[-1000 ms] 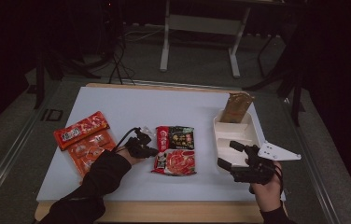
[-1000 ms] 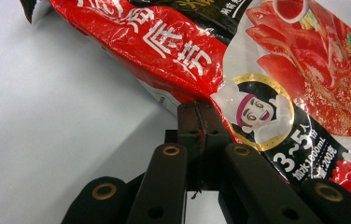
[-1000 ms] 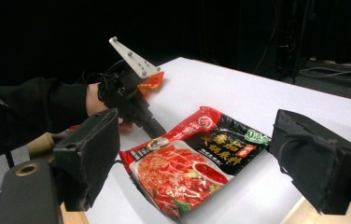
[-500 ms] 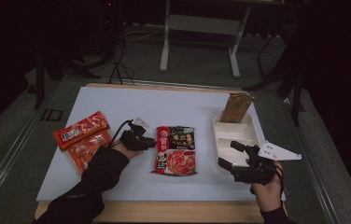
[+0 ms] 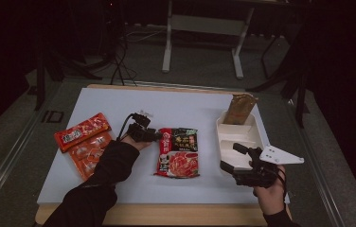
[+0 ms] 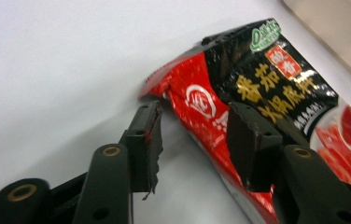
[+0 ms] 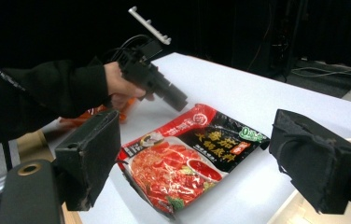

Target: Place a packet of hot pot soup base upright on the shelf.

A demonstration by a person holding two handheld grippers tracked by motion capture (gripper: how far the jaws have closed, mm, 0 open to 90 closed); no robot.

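Pouch of hotpot base: soft, slick, best taken by a seam

Pouch [image 5: 178,152] of red-and-black sauce base lies flat near the middle of the tabletop [image 5: 190,104], its printed face up, between the orange snack packs [image 5: 84,144] toward the left edge and the white divided tray [image 5: 242,139] toward the right edge. The left gripper [image 6: 194,133] sits at the pouch's top left corner; its jaws have just been opening and stand apart, astride the corner seam without pressing on it. The right gripper [image 5: 238,160] hangs over the tray near the front right corner, jaws wide apart and empty.

The pouch looks like glossy film over a soft filling, so it will probably sag and fold when lifted and may slide between the pads. It seems moderately heavy for its size. The flat sealed edge or a corner gives the firmest hold; pinching the bulging middle risks squeezing the contents or slipping off.
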